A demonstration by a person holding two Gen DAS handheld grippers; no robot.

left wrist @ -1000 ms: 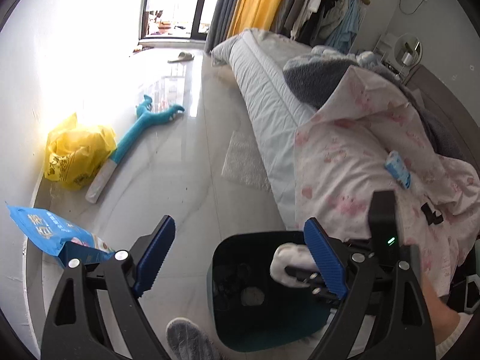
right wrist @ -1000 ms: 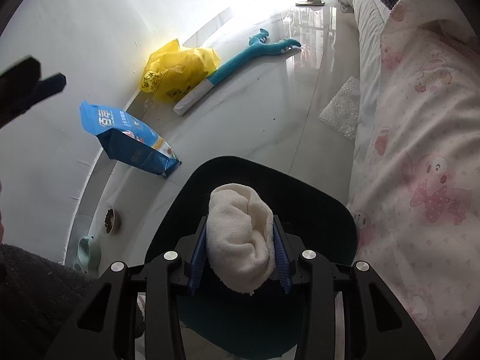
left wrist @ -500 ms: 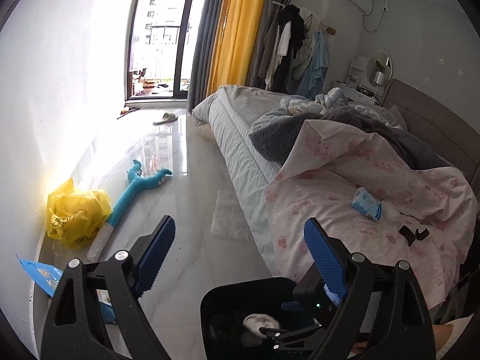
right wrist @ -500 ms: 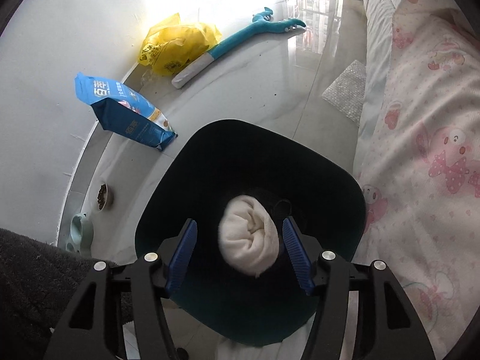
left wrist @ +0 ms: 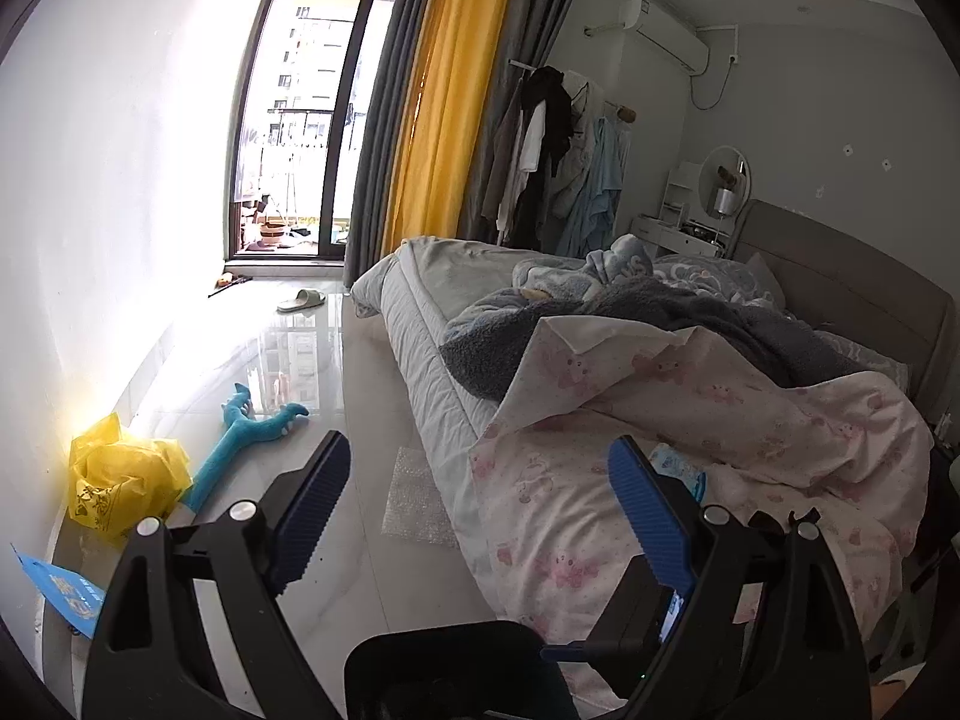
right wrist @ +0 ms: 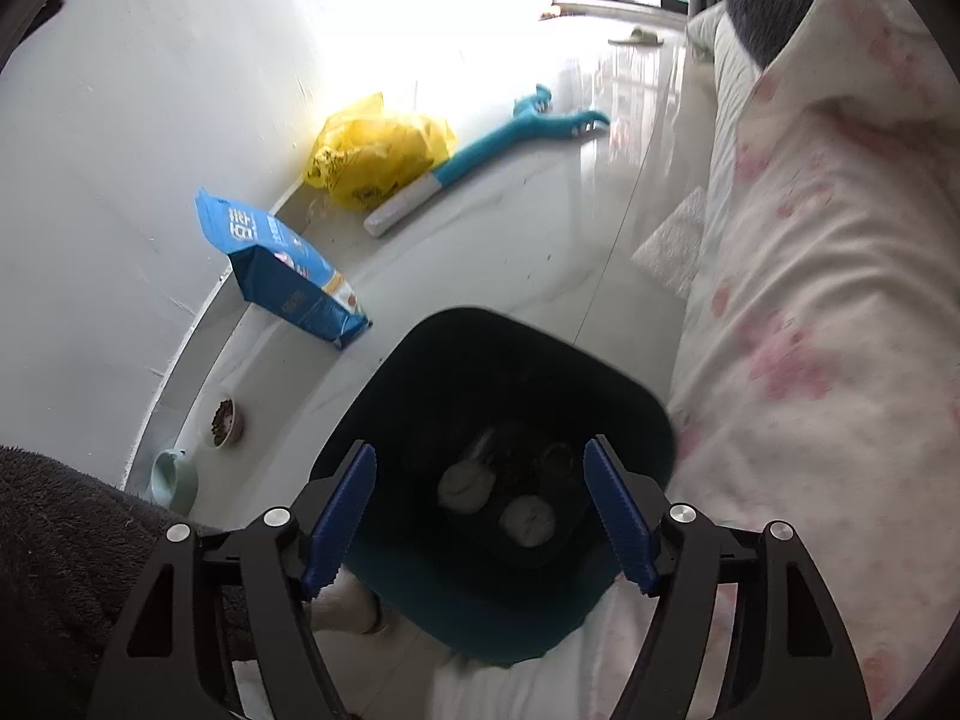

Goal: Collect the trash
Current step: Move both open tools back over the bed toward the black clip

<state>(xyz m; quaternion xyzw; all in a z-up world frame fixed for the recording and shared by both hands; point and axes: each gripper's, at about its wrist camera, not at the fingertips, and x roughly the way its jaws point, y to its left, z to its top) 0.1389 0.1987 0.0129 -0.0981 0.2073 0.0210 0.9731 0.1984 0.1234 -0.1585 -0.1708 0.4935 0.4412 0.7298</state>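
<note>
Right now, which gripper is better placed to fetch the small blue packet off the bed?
Left, probably. The left gripper is open, empty and faces the pink quilt, with the blue packet just past its fingers. The right gripper, jaws just opened, points into the bin.

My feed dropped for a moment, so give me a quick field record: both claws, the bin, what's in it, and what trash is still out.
right claw: open, jaws have just been opening, nothing between them, above the bin
left claw: open, empty, aimed toward the bed
bin: dark, on the floor beside the bed
bin contents: white wad lying at the bottom, another pale piece beside it
still out: yellow bag, blue pouch, bubble wrap, blue packet on the bed
</note>
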